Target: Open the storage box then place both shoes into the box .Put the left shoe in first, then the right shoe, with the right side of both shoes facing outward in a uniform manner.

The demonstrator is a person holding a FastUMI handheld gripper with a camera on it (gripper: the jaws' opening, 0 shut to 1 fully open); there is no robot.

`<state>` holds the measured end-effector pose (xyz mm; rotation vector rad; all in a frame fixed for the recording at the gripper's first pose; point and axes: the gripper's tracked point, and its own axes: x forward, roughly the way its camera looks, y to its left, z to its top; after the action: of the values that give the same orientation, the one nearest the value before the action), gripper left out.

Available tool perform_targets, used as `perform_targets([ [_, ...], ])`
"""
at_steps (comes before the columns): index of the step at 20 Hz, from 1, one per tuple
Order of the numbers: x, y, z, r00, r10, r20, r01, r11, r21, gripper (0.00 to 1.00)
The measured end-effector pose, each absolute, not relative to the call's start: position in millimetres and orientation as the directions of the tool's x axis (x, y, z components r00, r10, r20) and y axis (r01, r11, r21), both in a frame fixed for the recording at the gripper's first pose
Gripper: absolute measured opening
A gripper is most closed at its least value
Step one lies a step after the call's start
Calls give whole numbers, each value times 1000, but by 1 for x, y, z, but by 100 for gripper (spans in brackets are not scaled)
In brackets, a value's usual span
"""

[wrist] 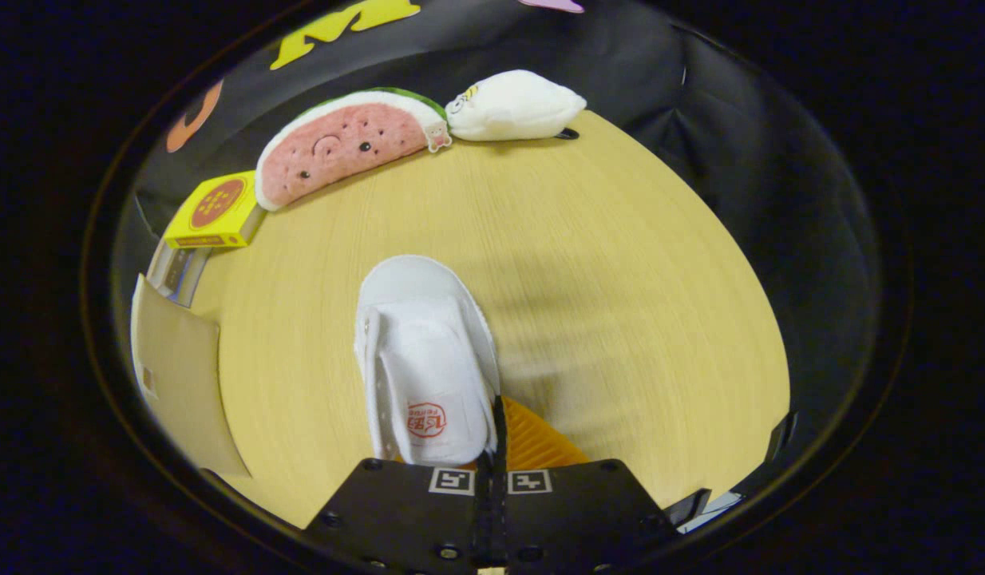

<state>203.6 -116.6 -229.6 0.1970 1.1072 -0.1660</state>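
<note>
Gripping the shoe (425, 359) at its heel rim, the claw (499, 455) is clamped together — toe pointing straight ahead (box (177, 375) lies left).

The gripper (492, 455) sits at the near end of the scene, pointing forward and tilted downward. Its two jaws are drawn together, their inner edges meeting along a thin central seam with almost no gap between them. Each jaw carries a small square marker on its top face, one on either side of the seam. The jaws pinch the near rim of a white shoe (425, 359), which hangs just ahead of them. The fingertips themselves are hidden by the shoe.
</note>
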Motion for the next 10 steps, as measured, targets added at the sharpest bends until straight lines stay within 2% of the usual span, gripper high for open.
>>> perform_targets([
  [5,181,-108,-220,378,135,-916,309,914,262,0],
  [10,168,-94,-174,427,126,-896,270,927,259,0],
])
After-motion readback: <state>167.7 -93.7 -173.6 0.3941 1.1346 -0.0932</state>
